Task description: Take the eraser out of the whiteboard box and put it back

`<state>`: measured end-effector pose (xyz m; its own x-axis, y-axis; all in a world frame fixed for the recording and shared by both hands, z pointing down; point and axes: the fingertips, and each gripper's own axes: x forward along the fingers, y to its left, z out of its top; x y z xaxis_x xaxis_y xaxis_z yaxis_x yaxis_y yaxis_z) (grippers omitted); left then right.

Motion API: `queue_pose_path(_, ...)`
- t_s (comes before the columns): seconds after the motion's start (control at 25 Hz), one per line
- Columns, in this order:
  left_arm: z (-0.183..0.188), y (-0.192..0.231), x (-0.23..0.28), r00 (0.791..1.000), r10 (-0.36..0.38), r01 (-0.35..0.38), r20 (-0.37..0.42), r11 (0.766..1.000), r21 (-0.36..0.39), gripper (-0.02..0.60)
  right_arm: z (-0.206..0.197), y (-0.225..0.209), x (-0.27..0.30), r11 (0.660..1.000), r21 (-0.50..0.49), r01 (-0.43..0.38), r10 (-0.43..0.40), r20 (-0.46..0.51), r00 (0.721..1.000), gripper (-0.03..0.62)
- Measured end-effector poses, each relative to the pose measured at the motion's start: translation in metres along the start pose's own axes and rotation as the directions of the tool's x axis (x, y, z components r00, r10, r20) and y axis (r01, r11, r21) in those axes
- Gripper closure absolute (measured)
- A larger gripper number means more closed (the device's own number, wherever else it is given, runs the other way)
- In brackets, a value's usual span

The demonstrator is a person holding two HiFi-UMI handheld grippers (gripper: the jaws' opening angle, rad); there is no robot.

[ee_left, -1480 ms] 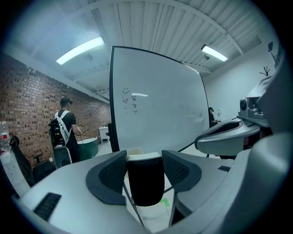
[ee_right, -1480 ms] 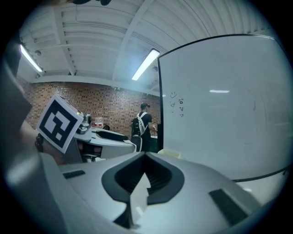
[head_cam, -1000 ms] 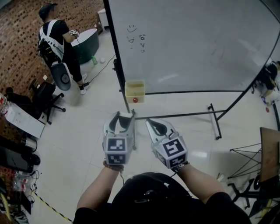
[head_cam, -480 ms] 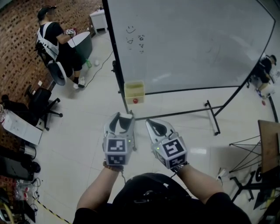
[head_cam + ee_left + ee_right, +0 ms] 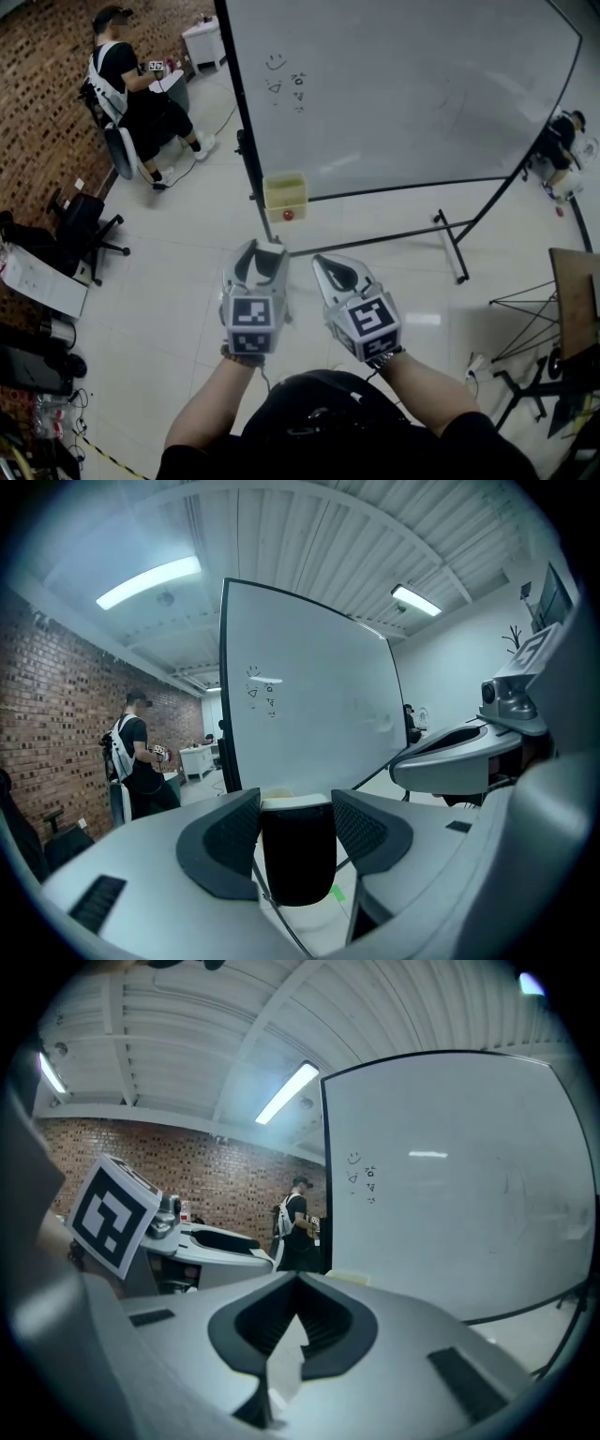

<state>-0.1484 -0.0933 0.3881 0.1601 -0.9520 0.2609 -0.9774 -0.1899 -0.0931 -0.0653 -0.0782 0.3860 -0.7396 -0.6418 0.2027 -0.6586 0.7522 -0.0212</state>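
Nearest to me, the person holds both grippers out side by side at waist height, pointing towards the whiteboard (image 5: pixel 403 94). The left gripper (image 5: pixel 264 253) has its jaws set wide around the eraser (image 5: pixel 298 855), a black block with a pale top. It stands upright between the ribbed pads, which close on its two sides. From the head view the eraser is mostly hidden by the jaws, but the left gripper view shows it plainly. The right gripper (image 5: pixel 321 262) holds nothing, and its jaws meet at the tips.

Beyond the grippers is a stretch of pale tiled floor (image 5: pixel 187 281). Then comes the box (image 5: pixel 286 192), a small yellow one that hangs at the lower left corner of the whiteboard, beside its black post. The eraser is out of the box and well apart from it. A small red thing (image 5: pixel 289 215) sits just under the box, perhaps a ball, though it is too small to be sure.

The whiteboard stands on a black frame, with a few small marks (image 5: pixel 286 80) near its upper left. Past its left edge, by the brick wall (image 5: pixel 37 112), a person (image 5: pixel 131 89) in dark clothes stands near a table. Another person (image 5: pixel 562 141) is at the far right.
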Motion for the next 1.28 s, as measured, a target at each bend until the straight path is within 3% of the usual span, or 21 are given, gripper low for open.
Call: queue_pose_path(1.28, 0.010, -0.024, -0.009, 1.000, 0.002, -0.001, 0.013, 0.999, -0.051, 0.348, 0.001, -0.008, -0.030, 1.000, -0.008, -0.009, 0.009, 0.013, 1.000, 0.569)
